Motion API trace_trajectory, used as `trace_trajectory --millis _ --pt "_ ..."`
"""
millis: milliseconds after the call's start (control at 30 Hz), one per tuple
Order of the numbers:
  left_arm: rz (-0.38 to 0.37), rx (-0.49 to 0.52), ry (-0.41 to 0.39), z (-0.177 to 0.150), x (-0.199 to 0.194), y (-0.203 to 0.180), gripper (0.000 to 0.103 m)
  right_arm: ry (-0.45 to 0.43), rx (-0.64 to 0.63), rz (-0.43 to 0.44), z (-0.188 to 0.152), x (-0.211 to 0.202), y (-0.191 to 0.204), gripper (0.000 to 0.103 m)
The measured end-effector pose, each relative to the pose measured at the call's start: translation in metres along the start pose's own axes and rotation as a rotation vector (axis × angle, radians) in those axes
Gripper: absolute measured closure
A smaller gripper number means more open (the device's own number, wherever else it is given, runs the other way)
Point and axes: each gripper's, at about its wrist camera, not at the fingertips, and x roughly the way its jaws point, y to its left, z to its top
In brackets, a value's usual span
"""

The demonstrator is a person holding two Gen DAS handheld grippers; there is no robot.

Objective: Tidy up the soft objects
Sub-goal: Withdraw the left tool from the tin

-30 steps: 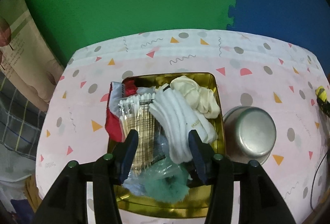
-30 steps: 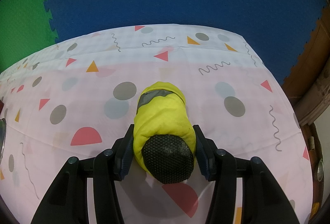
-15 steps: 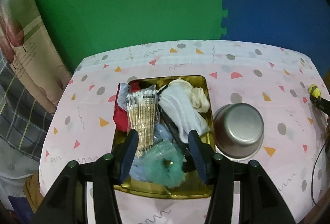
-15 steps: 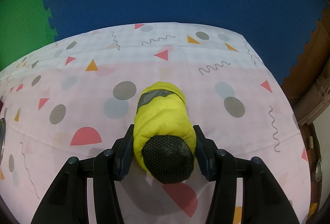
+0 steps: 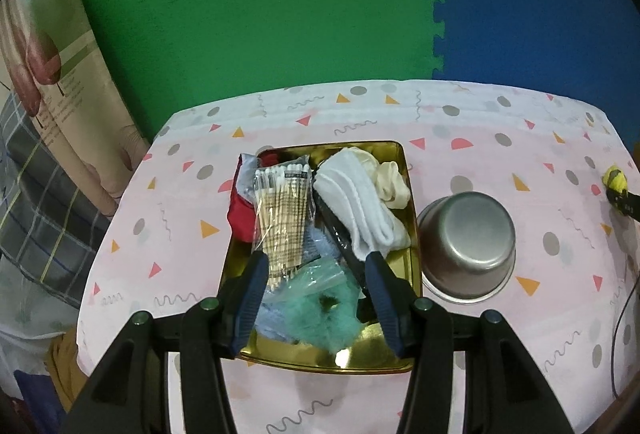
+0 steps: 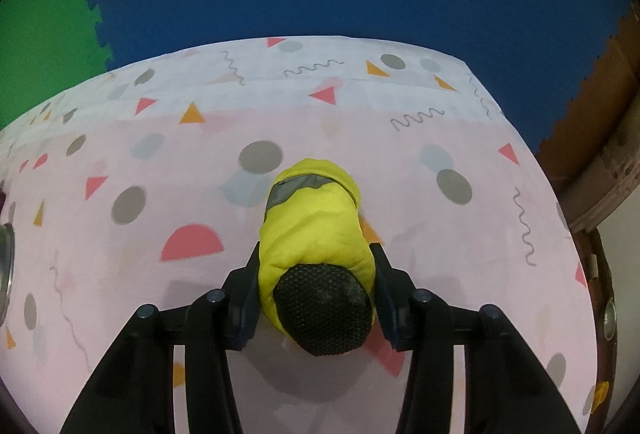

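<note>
Item: glove [image 6: 316, 234], yellow w/ black grip end. Soft, light, squashy; my right gripper [image 6: 316, 266] clamps its mid-bundle, best hold. Left gripper [image 5: 318, 270] wide, empty, over tin [image 5: 332, 360].

The yellow roll [image 6: 316, 222] hides the gap in the right gripper [image 6: 316, 274], so contact on its far sides cannot be seen. In the left view the tin [image 5: 412, 218] has its near rim partly behind the left gripper [image 5: 316, 266]. The bowl [image 6: 5, 266] is cut by the right view's edge.
</note>
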Motion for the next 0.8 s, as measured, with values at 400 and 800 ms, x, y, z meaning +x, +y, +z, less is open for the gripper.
trace_trajectory --millis 400,800 --pt "0.011 -0.049 -0.002 -0.014 0.013 0.012 0.051 -0.025 -0.074 0.101 -0.019 -0.056 0.053 0.058" --pt "0.032 -0.115 -0.001 -0.025 0.023 0.034 0.051 -0.045 -0.204 0.262 -0.034 -0.102 0.148 0.058"
